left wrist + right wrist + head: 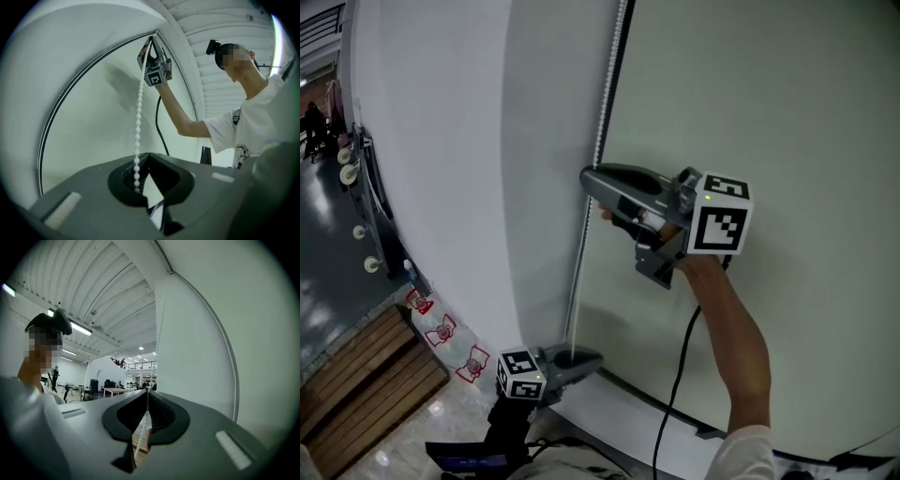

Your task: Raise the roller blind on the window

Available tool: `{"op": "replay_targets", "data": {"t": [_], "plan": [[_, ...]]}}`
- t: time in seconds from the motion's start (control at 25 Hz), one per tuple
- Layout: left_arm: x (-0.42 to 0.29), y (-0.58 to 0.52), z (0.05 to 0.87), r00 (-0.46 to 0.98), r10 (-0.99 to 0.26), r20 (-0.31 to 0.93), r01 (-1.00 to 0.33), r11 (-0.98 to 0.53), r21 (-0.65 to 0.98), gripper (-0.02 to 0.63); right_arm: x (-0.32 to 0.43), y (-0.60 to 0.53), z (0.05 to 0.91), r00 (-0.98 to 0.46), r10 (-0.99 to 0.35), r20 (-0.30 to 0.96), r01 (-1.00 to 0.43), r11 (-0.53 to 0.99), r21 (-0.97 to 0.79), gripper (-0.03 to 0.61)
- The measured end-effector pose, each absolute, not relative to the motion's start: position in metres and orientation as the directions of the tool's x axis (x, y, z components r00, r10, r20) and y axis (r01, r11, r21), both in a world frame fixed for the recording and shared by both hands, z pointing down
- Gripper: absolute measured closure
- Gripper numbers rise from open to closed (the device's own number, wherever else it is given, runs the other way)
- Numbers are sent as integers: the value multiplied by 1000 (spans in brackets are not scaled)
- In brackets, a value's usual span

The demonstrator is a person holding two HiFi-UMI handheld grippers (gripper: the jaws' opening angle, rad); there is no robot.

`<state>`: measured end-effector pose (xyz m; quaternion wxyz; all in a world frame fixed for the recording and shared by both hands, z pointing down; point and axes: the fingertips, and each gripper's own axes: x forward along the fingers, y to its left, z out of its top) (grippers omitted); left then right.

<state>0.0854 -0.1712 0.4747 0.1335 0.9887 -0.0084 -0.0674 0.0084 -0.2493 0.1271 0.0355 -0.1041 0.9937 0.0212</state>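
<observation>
**Bright Hall, Covered Window**

White wall [441, 141] fills the left half of the head view. Far below it lie brown wooden floor planks [356, 375] and a row of clear bottles with red labels [441, 330]. Beside the wall, a pale green fabric roller blind [769, 112] hangs across the window and takes up the whole right side of the view. A white beaded pull chain [600, 103] runs down along the blind's left edge, next to a dark vertical strip.

The grey right gripper [589, 176] is held high and points at the chain from the right. A bare forearm [736, 328] reaches up behind it, and a black cable [675, 394] trails down. In the right gripper view its jaws are nearly together and pinch the chain, which passes up and down through the narrow slot between them.

The grey left gripper [595, 358] sits well below, near the bottom of the head view, with its black-and-white marker cube [520, 375] turned toward the camera. Its jaws are fully closed on the same chain. The left gripper view shows the beads entering the notch between the jaws. From there the chain rises straight and taut to the right gripper overhead.

That view also shows the person in a white T-shirt, arm raised, under a ribbed white ceiling. The right gripper view looks out over a large open hall with tables and a railed balcony.
</observation>
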Motion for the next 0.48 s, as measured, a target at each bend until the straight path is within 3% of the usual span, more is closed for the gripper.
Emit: {"op": "replay_targets", "data": {"t": [0.24,0.48], "plan": [[80,-174,481,991,-38,-129,-3,-965,263,615,7,-247,161,-976,-200,-80,-201,979,5,565],[84,-178,453,990,-44,-133,-6,-961,277,615,2,-249,180,-981,-193,-7,-192,981,-31,565]]}}
